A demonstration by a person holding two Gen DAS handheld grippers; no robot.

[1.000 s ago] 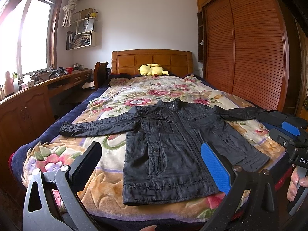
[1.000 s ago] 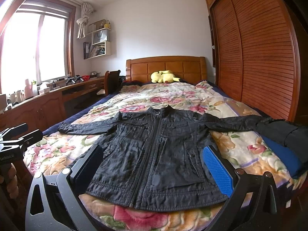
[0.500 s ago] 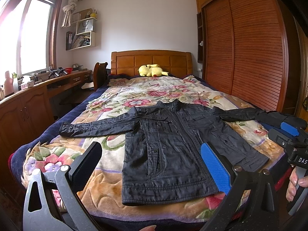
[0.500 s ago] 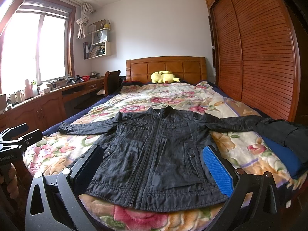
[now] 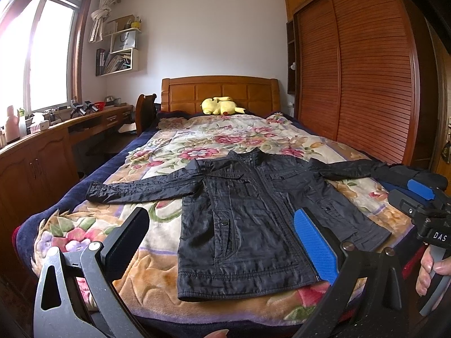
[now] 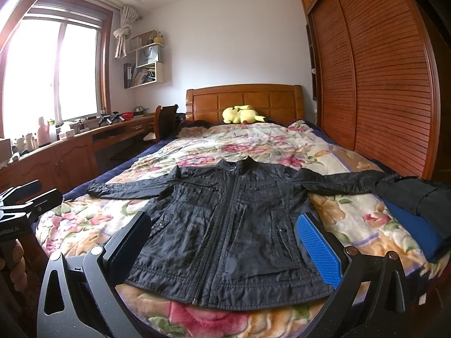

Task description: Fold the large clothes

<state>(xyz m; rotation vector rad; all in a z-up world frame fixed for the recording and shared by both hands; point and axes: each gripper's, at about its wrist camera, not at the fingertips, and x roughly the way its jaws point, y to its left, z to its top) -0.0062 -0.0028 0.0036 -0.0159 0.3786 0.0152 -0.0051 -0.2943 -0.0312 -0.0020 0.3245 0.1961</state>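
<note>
A black zip jacket (image 5: 253, 214) (image 6: 225, 231) lies flat, front up, on the floral blanket (image 5: 157, 262) (image 6: 338, 214), both sleeves spread out sideways and its hem toward me. My left gripper (image 5: 222, 242) hovers open at the foot of the bed, nearer the jacket's left half. My right gripper (image 6: 225, 245) is open too, centred over the hem, touching nothing. In the left wrist view the right gripper (image 5: 420, 197) shows at the right edge, held by a hand (image 5: 431, 270). The jacket's right cuff runs under a dark folded garment (image 6: 411, 197).
A yellow plush toy (image 5: 221, 105) rests by the wooden headboard (image 6: 245, 100). A slatted wardrobe (image 5: 360, 70) lines the right side. A long wooden desk (image 5: 42, 152) with bottles and clutter, plus a chair (image 6: 165, 122), stands on the left under the window.
The left wrist view has crept slightly; the jacket sits a touch higher in it. Both grippers stay open and the jacket has not moved.
</note>
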